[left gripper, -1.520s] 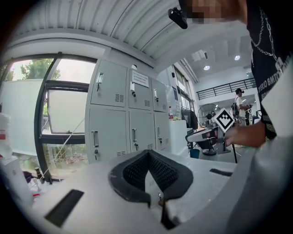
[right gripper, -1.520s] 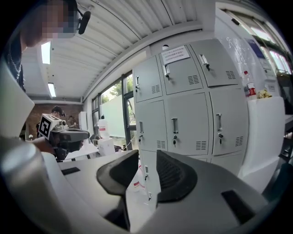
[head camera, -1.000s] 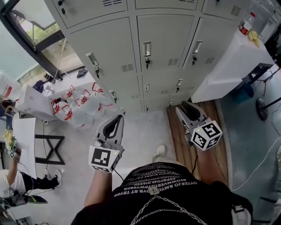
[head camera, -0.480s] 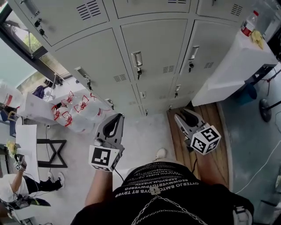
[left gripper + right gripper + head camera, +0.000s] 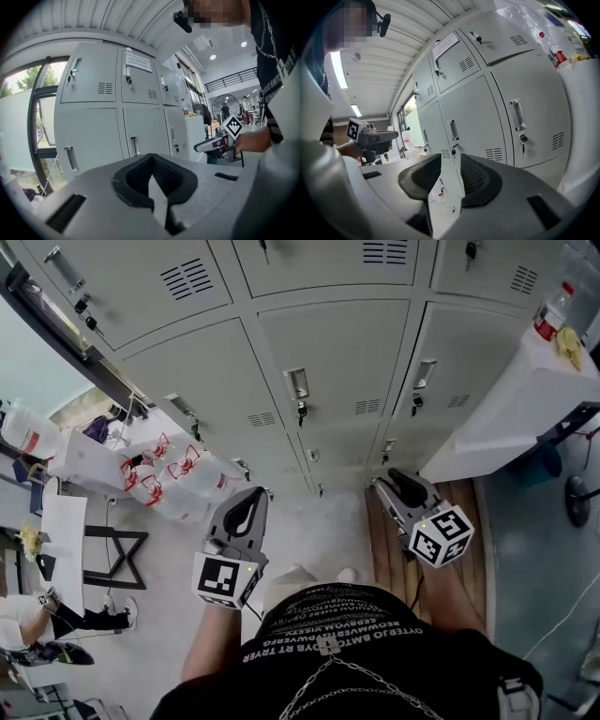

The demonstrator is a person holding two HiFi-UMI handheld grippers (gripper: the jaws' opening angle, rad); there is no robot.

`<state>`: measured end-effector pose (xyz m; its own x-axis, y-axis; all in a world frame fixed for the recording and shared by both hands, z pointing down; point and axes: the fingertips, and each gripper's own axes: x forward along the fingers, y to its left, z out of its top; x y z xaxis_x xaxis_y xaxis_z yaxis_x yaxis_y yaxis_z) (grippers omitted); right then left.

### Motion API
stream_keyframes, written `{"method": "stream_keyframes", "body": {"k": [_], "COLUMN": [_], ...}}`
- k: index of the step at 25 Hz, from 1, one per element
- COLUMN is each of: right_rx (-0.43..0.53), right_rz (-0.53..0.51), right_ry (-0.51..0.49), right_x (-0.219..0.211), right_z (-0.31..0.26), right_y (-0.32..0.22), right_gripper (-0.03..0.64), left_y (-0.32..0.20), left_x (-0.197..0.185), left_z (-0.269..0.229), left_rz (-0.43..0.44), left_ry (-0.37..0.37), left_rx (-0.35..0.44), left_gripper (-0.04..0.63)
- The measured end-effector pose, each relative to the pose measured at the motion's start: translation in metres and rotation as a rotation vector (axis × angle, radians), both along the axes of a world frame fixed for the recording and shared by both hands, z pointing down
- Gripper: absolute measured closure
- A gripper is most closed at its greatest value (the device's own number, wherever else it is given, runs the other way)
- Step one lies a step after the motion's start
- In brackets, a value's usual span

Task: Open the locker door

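Locker door (image 5: 347, 352) (grey, closed) stands above pale floor (image 5: 309, 521).

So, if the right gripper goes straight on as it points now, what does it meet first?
Most likely a closed locker door in the middle column; the right gripper is empty, jaws apart, and nothing stands between. How far off is unclear.
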<state>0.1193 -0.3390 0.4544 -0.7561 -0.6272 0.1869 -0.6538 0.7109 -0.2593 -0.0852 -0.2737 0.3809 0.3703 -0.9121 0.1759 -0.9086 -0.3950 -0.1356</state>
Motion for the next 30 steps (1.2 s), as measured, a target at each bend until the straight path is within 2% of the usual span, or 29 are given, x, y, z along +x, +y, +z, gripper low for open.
{"method": "stream_keyframes", "body": {"k": [7,11,18,30], "right_rx": [-0.011,0.007,0.043,0.045], "right_rz": [-0.048,-0.039,-0.037,-0.05], "right_ry": [-0.003,0.007,0.006,0.024], "right_x": [-0.027,-0.039,-0.071,-0.137], "right_z": [0.009,0.002,-0.017,-0.02], "right_y": [-0.015,-0.031,-0.059,-0.121], "right_gripper": [0.483,0.483,0.483,0.482], "left_y": [-0.01,-0.034,-0.078,-0.138], "left_x": [-0.018,-0.024,-0.039,-0.095], "left_z": [0.022,0.012,0.007,0.02], "left_rz": [-0.034,-0.013,0.037,0.039], "left_ry": [0.013,0.037,0.046,0.067], "left_rx": [-0.051,-0.003,0.019,-0.018], "left_gripper": [0.597,0.597,0.597,0.597]}}
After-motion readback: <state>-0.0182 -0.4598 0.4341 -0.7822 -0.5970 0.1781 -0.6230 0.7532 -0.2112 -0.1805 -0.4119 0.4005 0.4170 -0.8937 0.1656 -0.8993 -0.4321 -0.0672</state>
